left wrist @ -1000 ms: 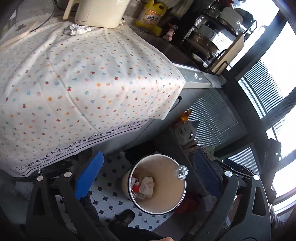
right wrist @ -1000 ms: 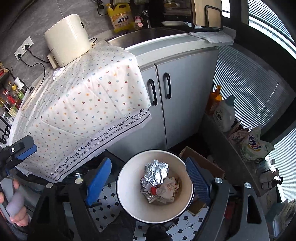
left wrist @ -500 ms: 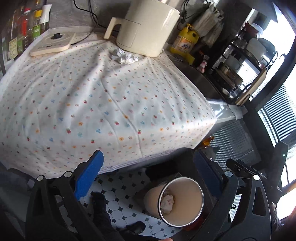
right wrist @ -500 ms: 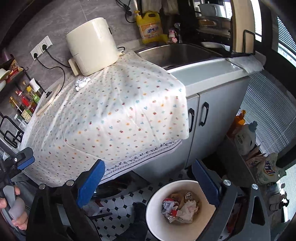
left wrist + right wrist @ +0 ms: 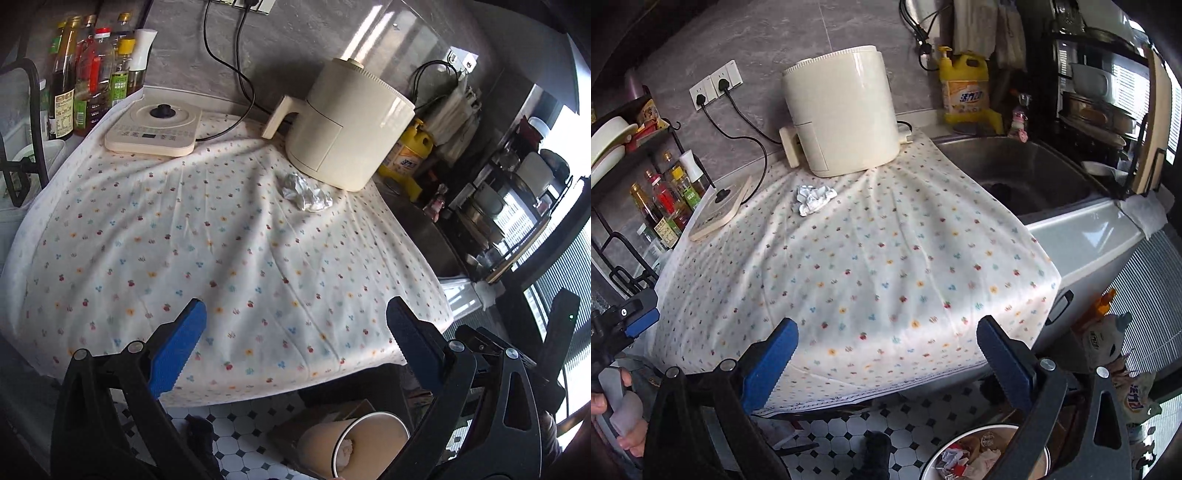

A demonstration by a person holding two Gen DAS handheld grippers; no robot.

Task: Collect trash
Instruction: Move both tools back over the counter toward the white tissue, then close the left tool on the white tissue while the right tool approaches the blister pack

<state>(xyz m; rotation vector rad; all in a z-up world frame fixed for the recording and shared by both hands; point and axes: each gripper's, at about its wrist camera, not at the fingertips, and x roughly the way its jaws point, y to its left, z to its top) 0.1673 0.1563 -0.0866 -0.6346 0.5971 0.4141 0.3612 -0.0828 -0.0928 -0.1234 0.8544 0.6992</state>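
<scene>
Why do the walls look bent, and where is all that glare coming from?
Left wrist view: fisheye lens bows the wall; the window at right is blown out white. Right wrist view: same bending, sunlit bands cross the tablecloth, dark corners frame everything.

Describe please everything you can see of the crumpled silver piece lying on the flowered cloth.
The crumpled foil is a small wad of shiny silver sheet, like aluminium foil, with white highlights and many sharp creases. It is squashed into an irregular flat lump, wider than tall. It lies loose on the flowered cloth, in front of the cream appliance and near its base, seemingly without touching it. In the left wrist view it sits by the same base. No gripper touches it.
</scene>
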